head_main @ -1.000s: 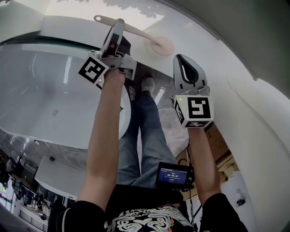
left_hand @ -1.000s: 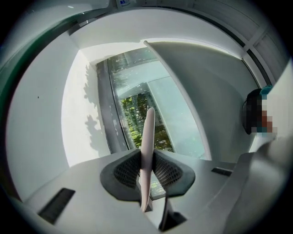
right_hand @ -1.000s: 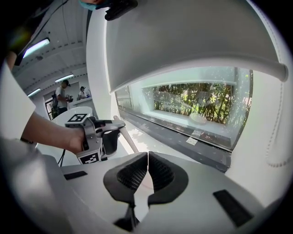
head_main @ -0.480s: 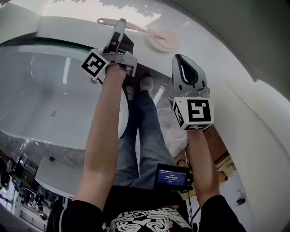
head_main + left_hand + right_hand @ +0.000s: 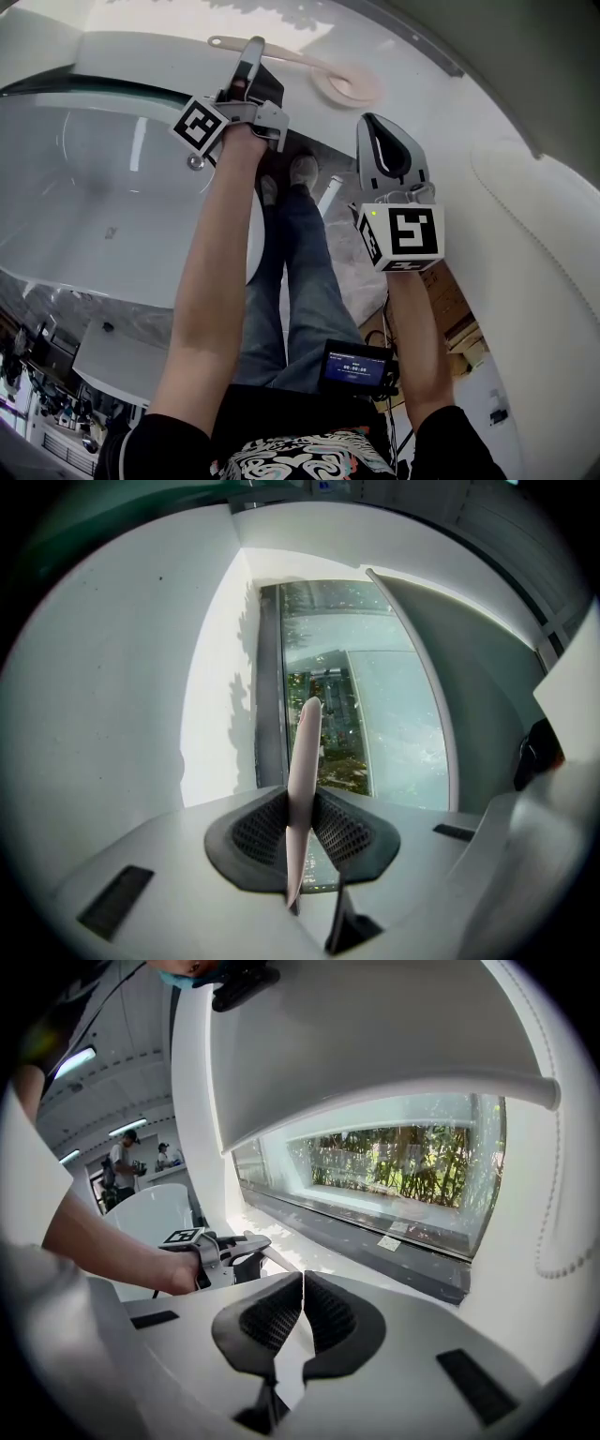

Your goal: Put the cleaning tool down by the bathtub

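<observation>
White bathtub by pale ledge, left gripper jaws clamping cleaning tool, right gripper jaws together

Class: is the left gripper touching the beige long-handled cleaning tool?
Touching. Left gripper view: the left gripper's black pads clamp the beige long-handled cleaning tool from both sides.
</observation>
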The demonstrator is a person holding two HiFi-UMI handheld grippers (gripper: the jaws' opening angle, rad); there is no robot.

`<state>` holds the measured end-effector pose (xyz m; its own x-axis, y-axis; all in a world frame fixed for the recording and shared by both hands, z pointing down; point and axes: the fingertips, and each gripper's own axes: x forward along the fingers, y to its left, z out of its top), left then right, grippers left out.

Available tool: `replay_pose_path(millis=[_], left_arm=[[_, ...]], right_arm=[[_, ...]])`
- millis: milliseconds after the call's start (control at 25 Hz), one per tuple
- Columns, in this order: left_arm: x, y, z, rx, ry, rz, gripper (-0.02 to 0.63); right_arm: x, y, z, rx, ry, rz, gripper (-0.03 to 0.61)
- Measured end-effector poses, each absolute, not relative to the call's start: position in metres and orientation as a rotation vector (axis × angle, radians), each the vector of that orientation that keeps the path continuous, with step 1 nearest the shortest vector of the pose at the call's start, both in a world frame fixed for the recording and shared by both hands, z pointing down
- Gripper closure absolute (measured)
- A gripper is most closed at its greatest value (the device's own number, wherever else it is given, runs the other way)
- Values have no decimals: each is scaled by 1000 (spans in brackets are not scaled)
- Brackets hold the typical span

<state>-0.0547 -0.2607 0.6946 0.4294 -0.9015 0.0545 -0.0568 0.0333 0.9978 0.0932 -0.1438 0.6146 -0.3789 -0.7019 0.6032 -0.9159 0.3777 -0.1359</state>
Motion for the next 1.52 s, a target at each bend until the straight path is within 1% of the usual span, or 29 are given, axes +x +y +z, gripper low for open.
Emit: replay_pose_path(millis=[480,960,1080,1160,1240,1520], left_arm=[[-64,-256,738,1260,-1141,-678,529],[-62,-249,759,1167,-1233,-535,497],[-65,-246,765,1141,-1260,-496,478],[-66,-243,769,1130,-1276,-465,448],[-67,-243,770,1130,-1287,-441,446],[-66,-240,770,1115,-1315,-362,393]], right_arm=[[99,-141,623,1391,-2192,651,551],[113,-133,624,1390,-2187,664,551],[112,-133,625,1388,-2189,666,551],[111,-133,626,1385,-2189,668,551],[109,-133,627,1384,-2189,671,551],[111,-134,627,1398,-2184,675,551]])
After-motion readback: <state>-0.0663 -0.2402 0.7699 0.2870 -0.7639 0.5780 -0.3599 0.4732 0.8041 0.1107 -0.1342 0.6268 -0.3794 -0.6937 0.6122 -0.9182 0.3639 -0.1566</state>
